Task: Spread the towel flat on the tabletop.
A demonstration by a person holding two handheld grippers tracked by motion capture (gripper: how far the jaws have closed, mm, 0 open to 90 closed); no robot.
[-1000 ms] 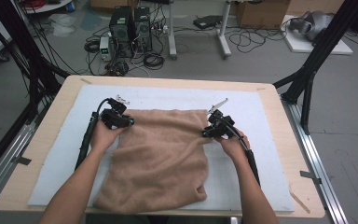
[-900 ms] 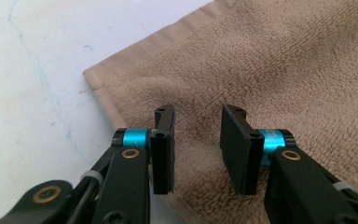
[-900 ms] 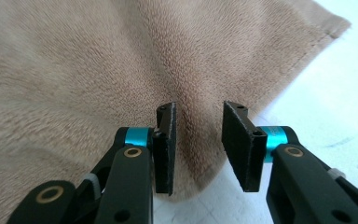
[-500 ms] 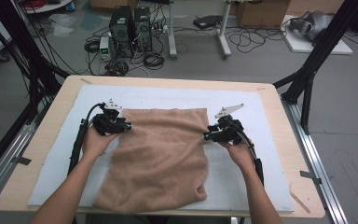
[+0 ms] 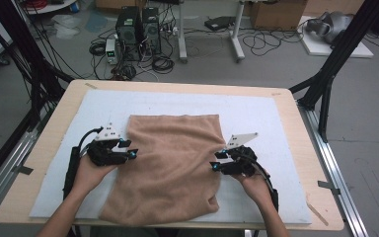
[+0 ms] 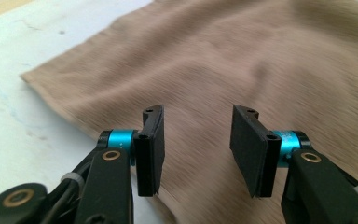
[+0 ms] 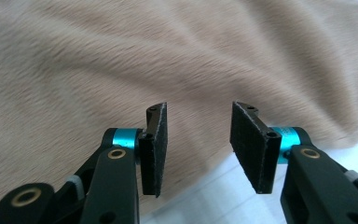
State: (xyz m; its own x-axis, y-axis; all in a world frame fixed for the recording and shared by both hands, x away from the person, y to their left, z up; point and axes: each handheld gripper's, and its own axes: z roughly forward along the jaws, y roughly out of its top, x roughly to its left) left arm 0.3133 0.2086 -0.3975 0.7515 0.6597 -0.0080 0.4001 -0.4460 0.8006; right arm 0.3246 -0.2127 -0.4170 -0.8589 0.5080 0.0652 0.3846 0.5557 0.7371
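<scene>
Both claws released, hovering at the towel's side edges.
Towel (image 5: 170,165) lies flat between left claw (image 5: 132,151) and right claw (image 5: 213,162); the 2 jaws have just been opening, empty. Pinch matching edge points together.

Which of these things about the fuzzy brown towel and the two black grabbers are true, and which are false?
1. The fuzzy tan-brown towel lies on a pale sheet that covers the wooden table. True.
2. The left gripper pinches the towel. False: its jaws stand apart with nothing between them, and have just been opening.
3. The right gripper is at the towel's right edge. True.
4. The towel is rolled into a tube. False: it lies spread out with soft wrinkles.
</scene>
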